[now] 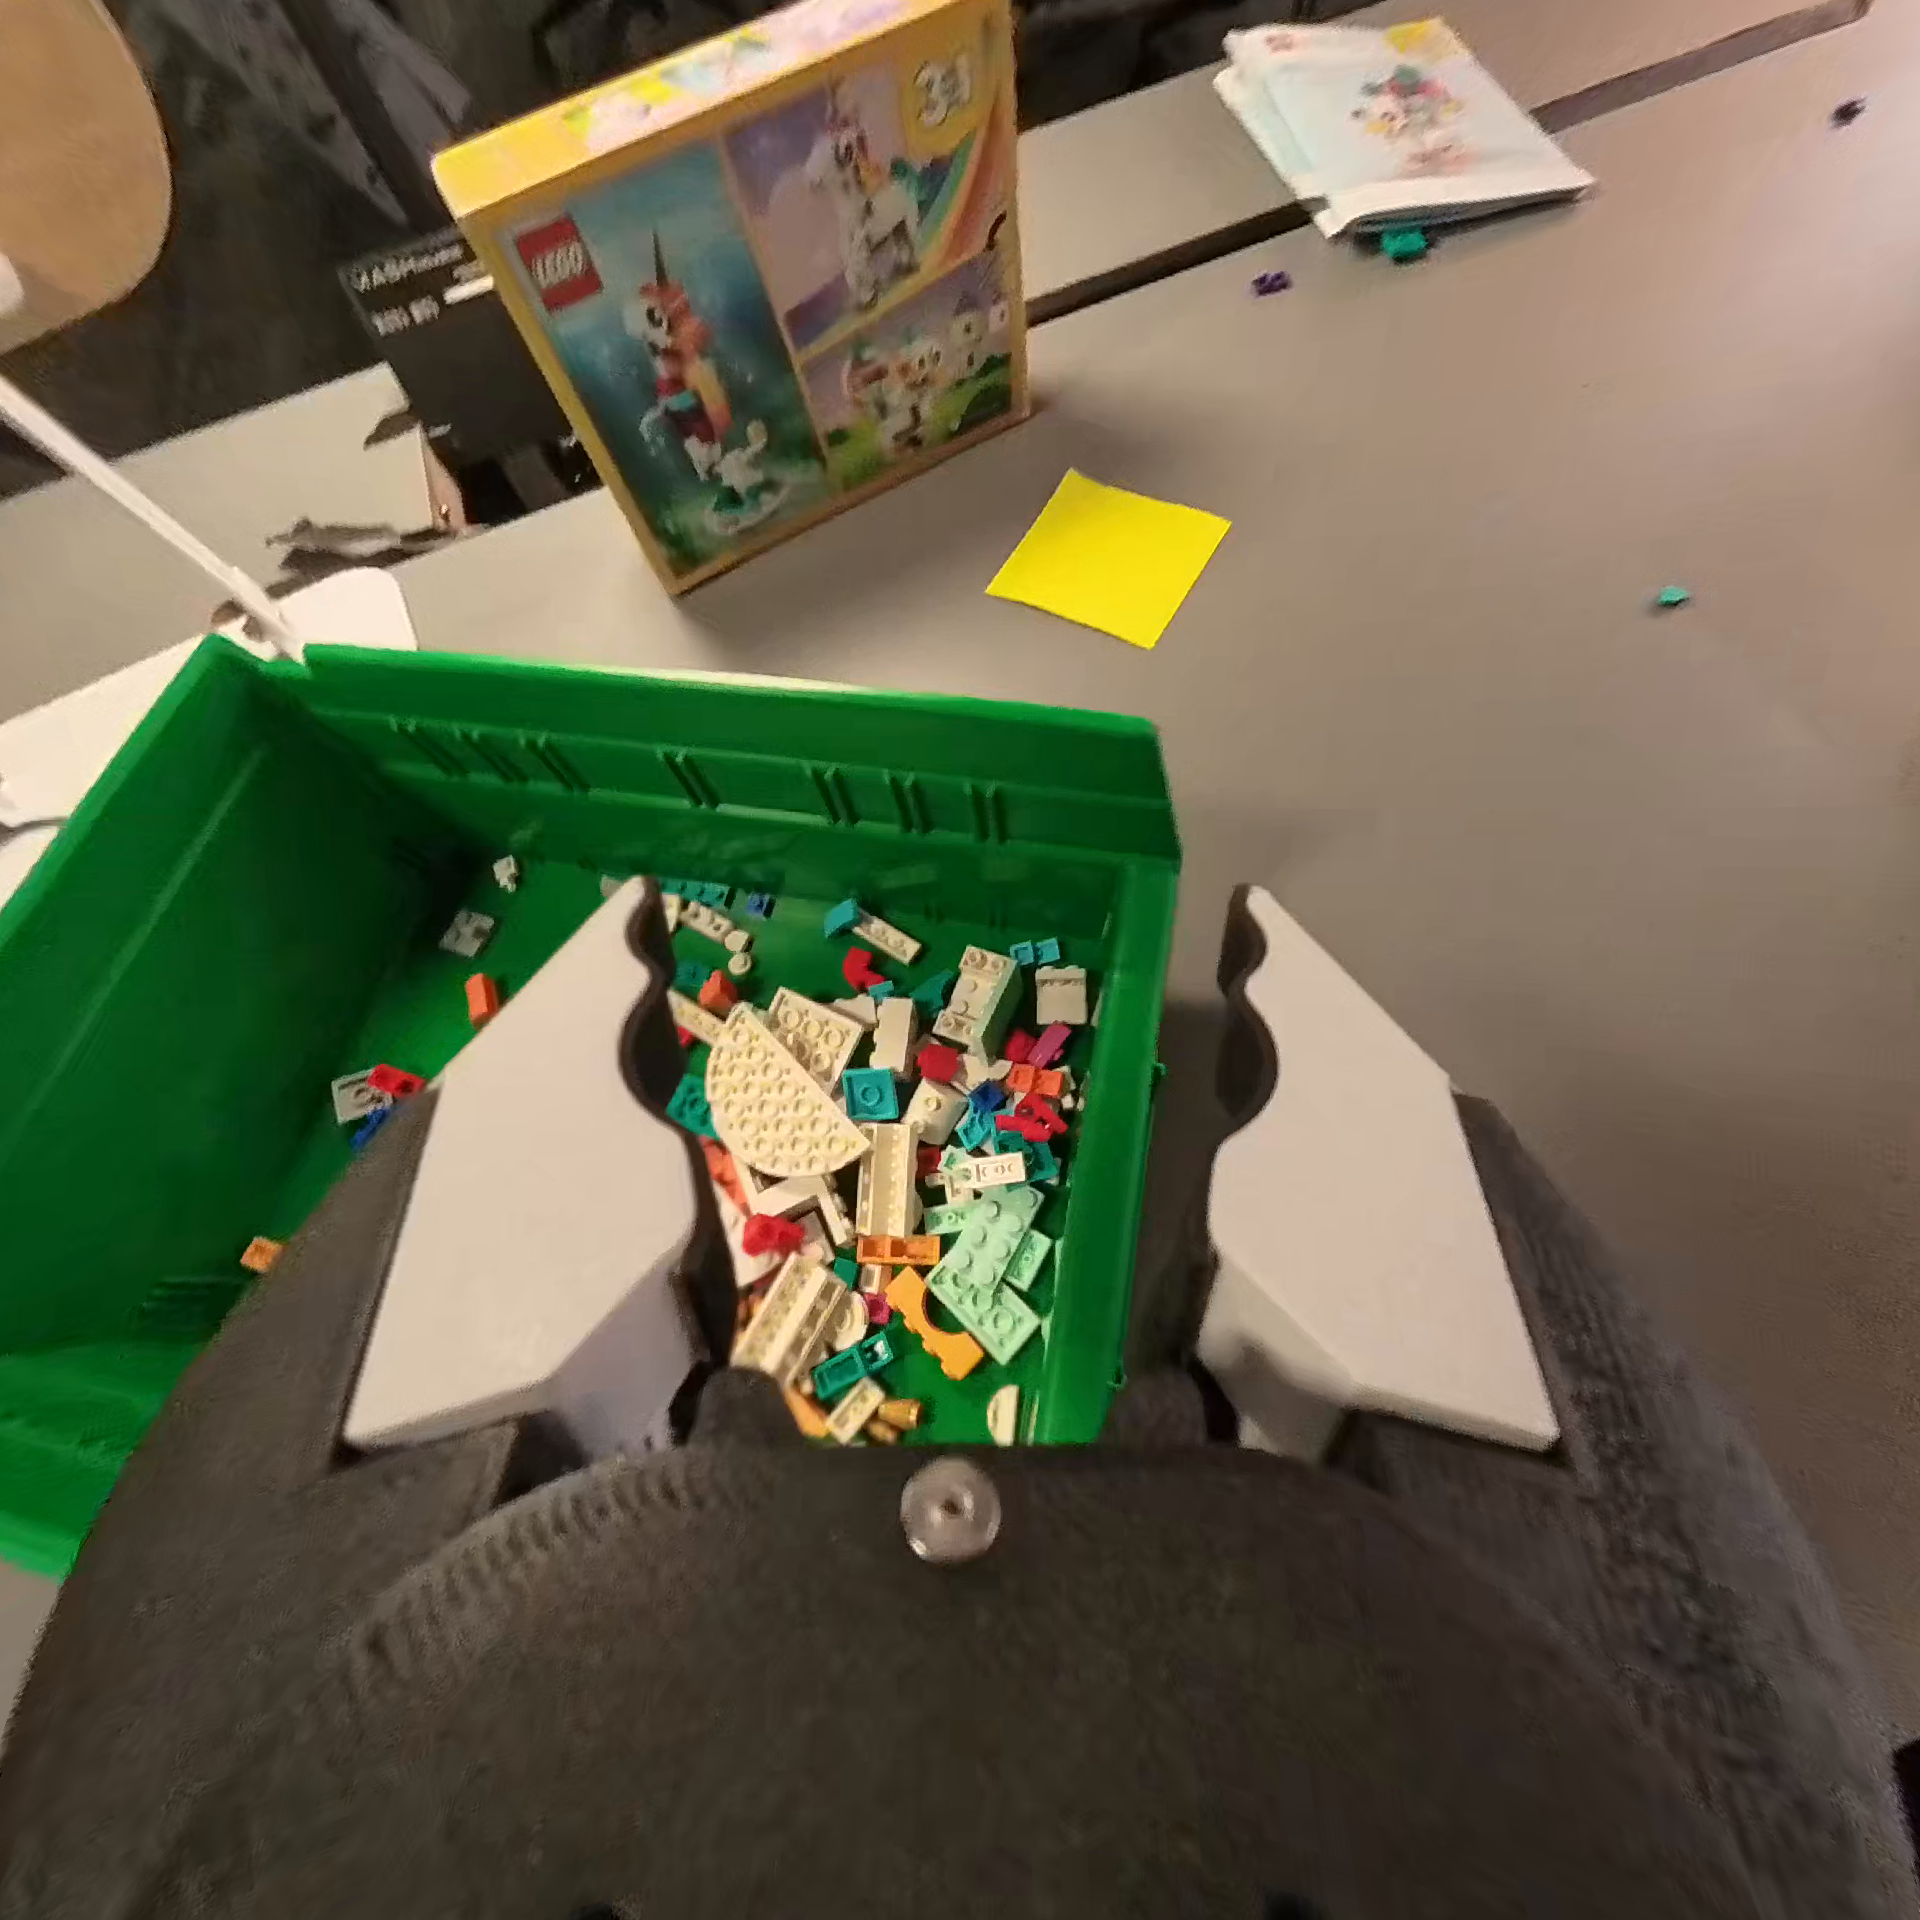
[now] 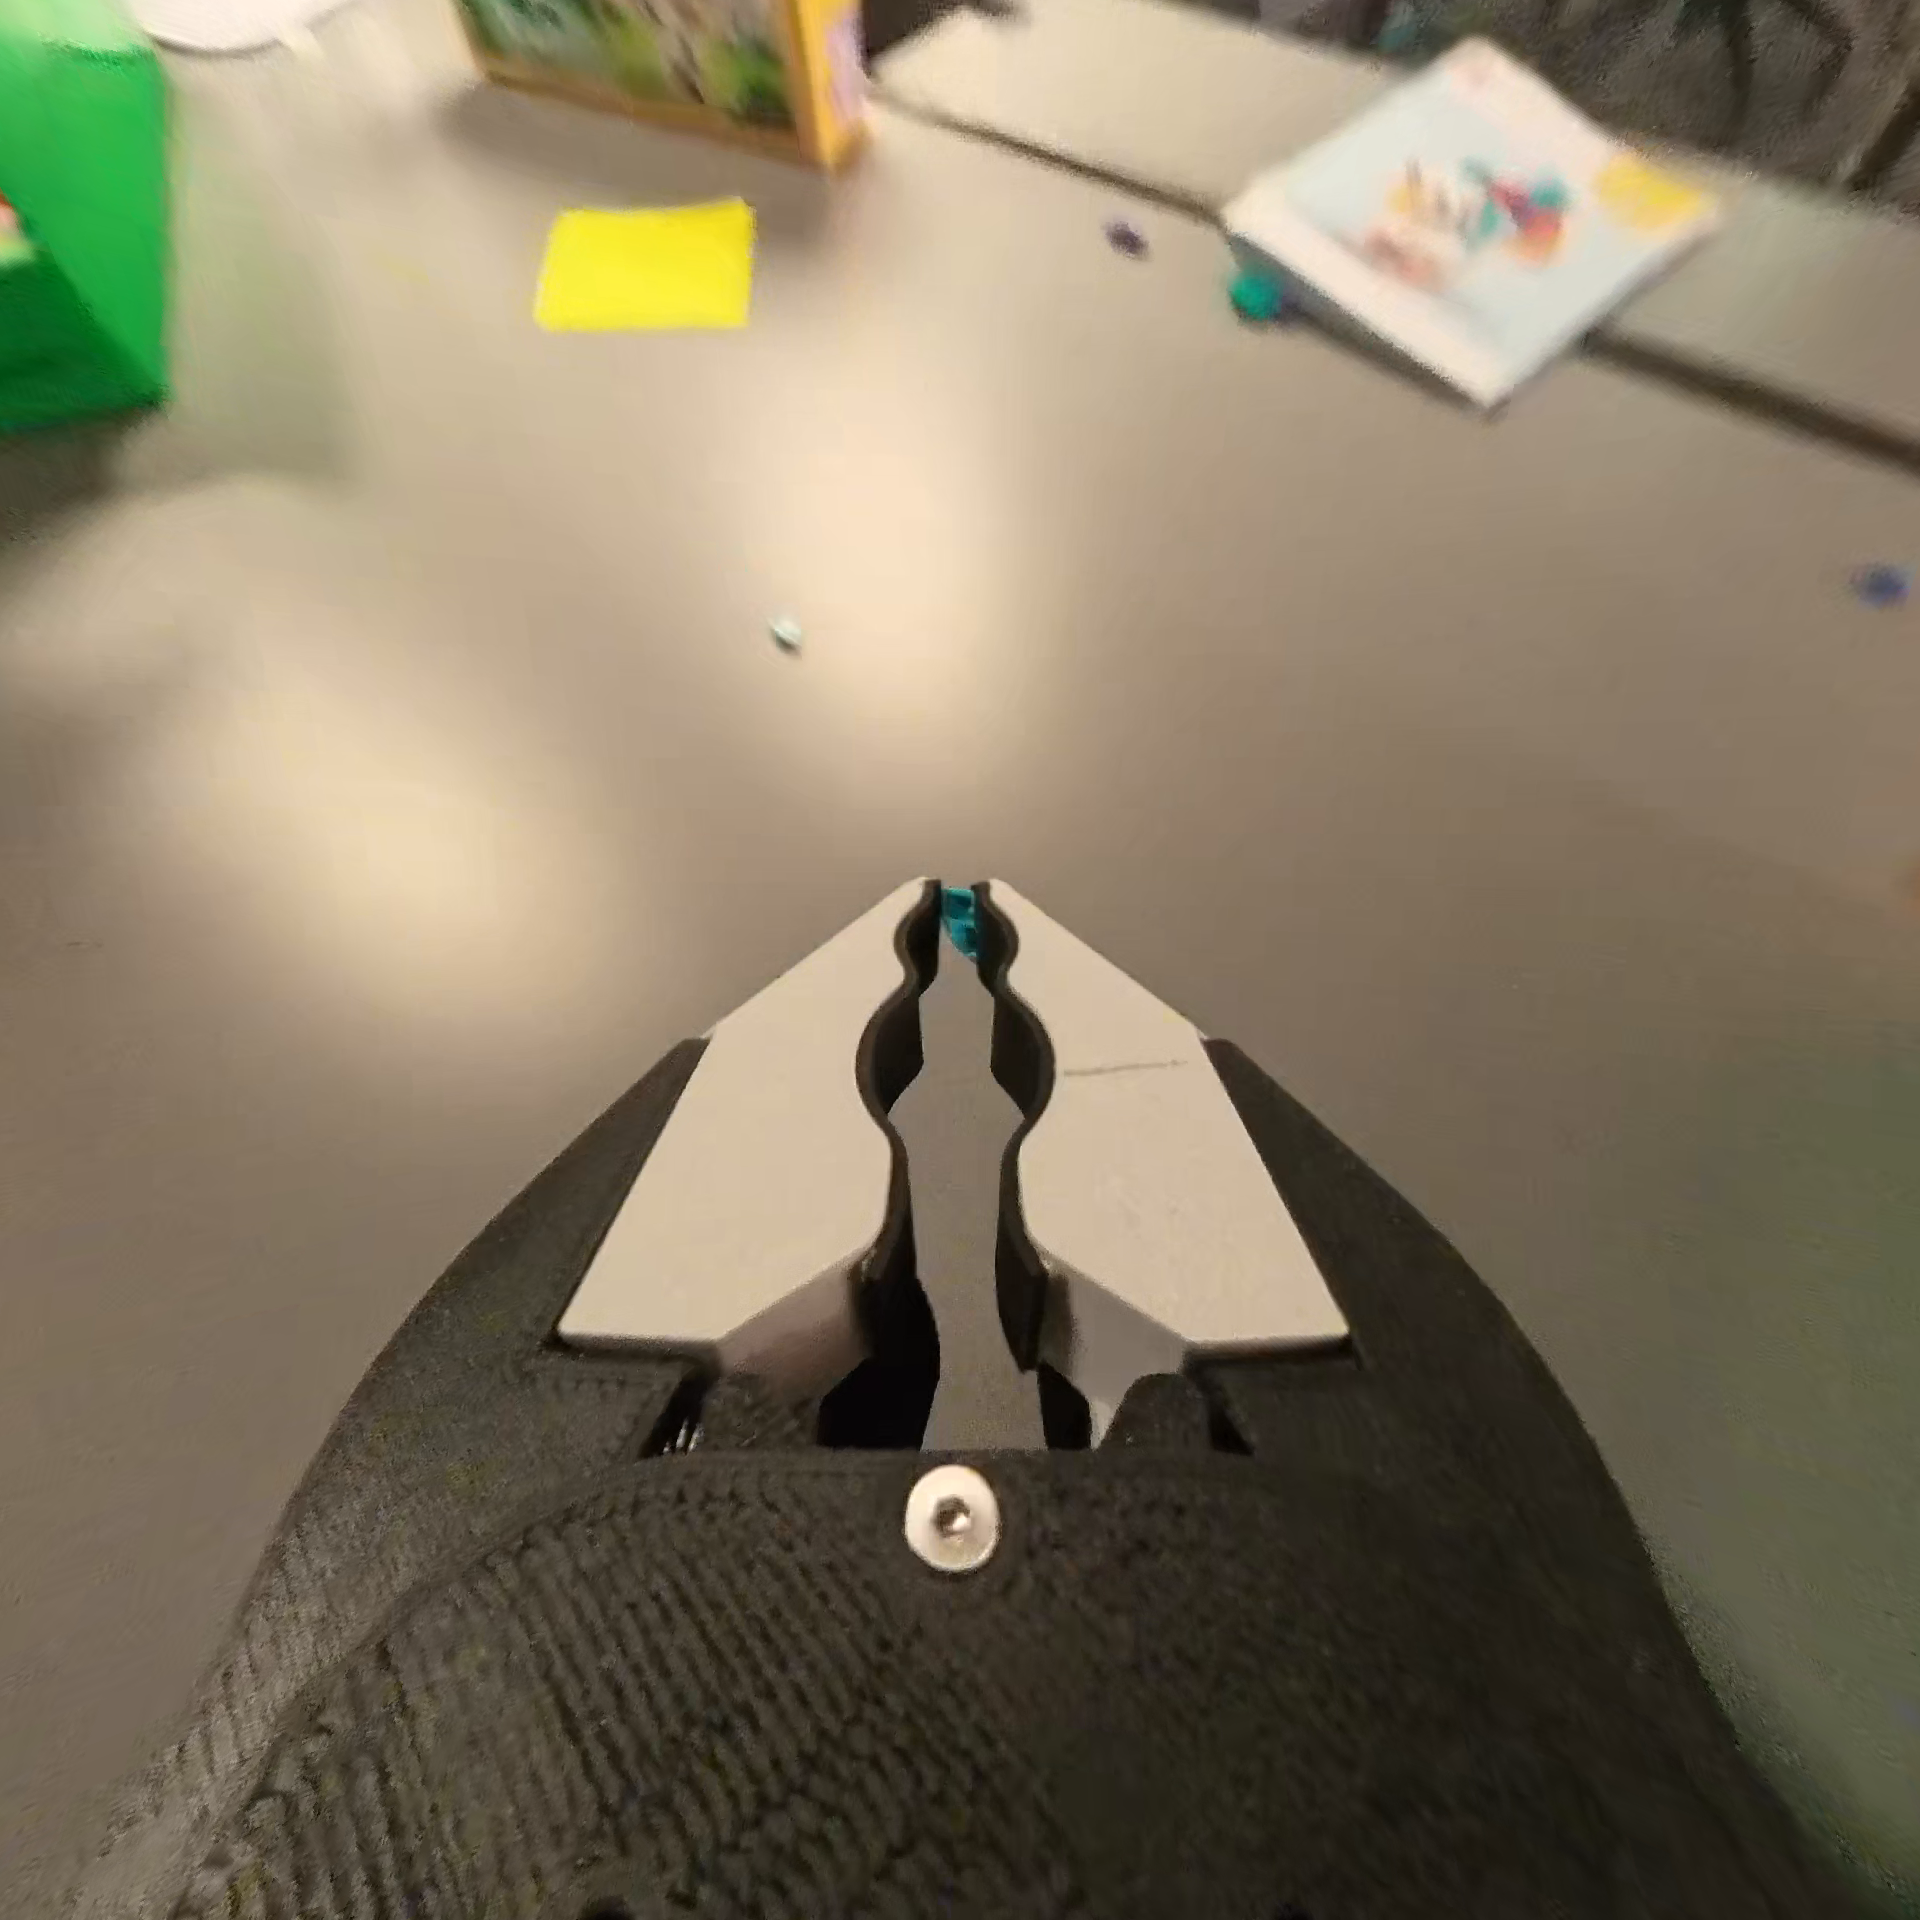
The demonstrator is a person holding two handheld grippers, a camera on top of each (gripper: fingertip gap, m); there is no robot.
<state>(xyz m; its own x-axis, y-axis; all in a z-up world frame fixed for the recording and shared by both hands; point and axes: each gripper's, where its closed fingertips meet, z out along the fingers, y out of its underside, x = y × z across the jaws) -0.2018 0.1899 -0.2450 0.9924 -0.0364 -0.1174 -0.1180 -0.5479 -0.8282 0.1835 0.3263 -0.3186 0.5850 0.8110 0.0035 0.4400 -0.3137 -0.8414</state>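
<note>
My left gripper [image 1: 940,899] is open and straddles the right wall of a green bin [image 1: 727,748], one finger inside and one outside. The bin holds a pile of small toy bricks [image 1: 883,1143], white, teal, red, orange and mint, with a white half-round plate [image 1: 774,1101] on top. My right gripper [image 2: 956,894] is shut on a small teal brick [image 2: 958,925] pinched at its fingertips, held above the grey table [image 2: 520,831]. The green bin also shows at the left edge of the right wrist view [image 2: 73,229].
A yellow toy box [image 1: 758,281] stands behind the bin. A yellow sticky note [image 1: 1107,556] lies on the table. An instruction booklet [image 1: 1392,125] lies at the far right. Small loose pieces lie scattered: teal [image 1: 1670,596], purple [image 1: 1270,281], pale [image 2: 787,631]. Some 40 cm of space lies between my two pairs of fingers. The yellow sticky note [image 1: 1107,556] is closer to my left gripper, around 25 cm from its tips; the right tips are 35 cm off. Look for it in the right wrist view [image 2: 661,271] too.
</note>
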